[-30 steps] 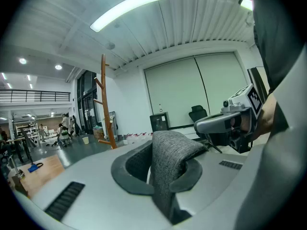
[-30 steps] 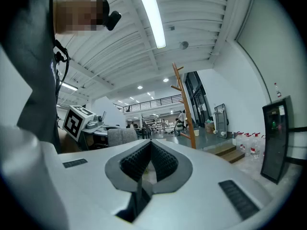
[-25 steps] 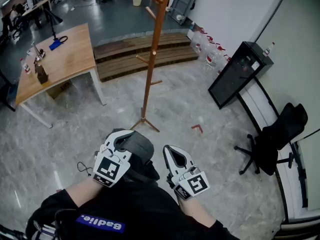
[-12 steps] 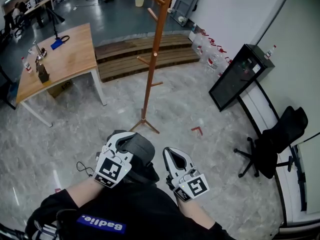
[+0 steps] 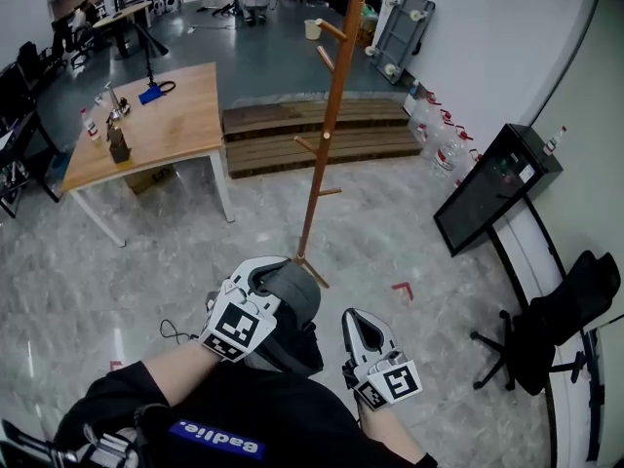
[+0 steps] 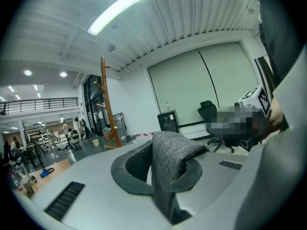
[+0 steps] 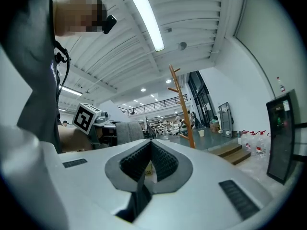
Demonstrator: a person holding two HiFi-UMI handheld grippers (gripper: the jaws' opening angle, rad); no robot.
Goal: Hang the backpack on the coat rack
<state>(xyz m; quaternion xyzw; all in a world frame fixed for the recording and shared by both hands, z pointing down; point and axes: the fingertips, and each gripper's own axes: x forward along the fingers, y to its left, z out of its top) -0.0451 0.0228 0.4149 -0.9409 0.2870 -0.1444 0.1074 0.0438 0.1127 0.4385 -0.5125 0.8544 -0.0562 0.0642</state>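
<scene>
The wooden coat rack (image 5: 332,108) stands on the marble floor just ahead, its foot (image 5: 310,264) close beyond my hands. The grey backpack (image 5: 294,312) hangs at my front. My left gripper (image 5: 270,265) is shut on its fabric top loop (image 6: 169,163), which fills the closed jaws in the left gripper view (image 6: 165,147). The rack (image 6: 108,107) shows to the left there. My right gripper (image 5: 354,317) is beside the bag on the right, shut with nothing in it (image 7: 149,145). In the right gripper view the rack (image 7: 183,108) rises ahead and the backpack (image 7: 128,131) sits to the left.
A wooden table (image 5: 161,125) with small items stands at the left. Low wooden steps (image 5: 322,130) lie behind the rack. Water bottles (image 5: 445,136), a black cabinet (image 5: 497,185) and an office chair (image 5: 565,310) line the right wall. A red tape mark (image 5: 403,289) is on the floor.
The rack's foot has come much closer to my hands as I stepped toward it. Both grippers moved forward with me, the left still closed on the backpack.
</scene>
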